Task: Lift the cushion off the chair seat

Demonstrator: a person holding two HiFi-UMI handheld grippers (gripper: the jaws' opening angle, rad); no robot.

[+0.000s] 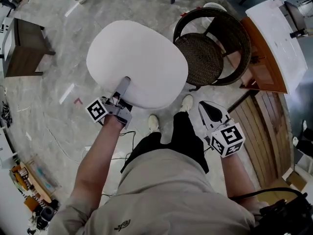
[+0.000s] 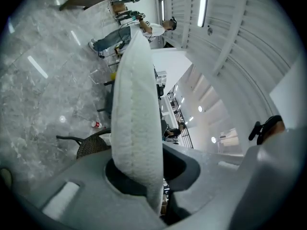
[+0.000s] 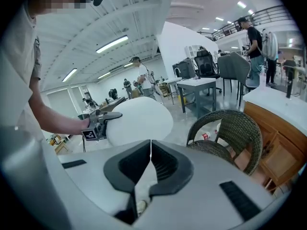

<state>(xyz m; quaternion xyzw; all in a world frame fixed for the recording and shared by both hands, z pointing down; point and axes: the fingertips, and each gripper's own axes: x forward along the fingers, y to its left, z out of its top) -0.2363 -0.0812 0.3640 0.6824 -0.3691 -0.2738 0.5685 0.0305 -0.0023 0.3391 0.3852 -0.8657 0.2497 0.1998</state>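
Cushion (image 1: 139,62) is up off the wicker chair (image 1: 230,38), my left gripper (image 1: 124,84) clamped on its edge. Right gripper (image 1: 211,110) is pinched closed on nothing (down by my leg).

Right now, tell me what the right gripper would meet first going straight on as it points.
Probably the white cushion, held by the left gripper, dead ahead of the right gripper; the wicker chair lies just right of that line. Depth is unclear.

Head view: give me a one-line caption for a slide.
Left gripper grips the white cushion by its edge, aloft beside the wicker chair; right gripper shut, empty.
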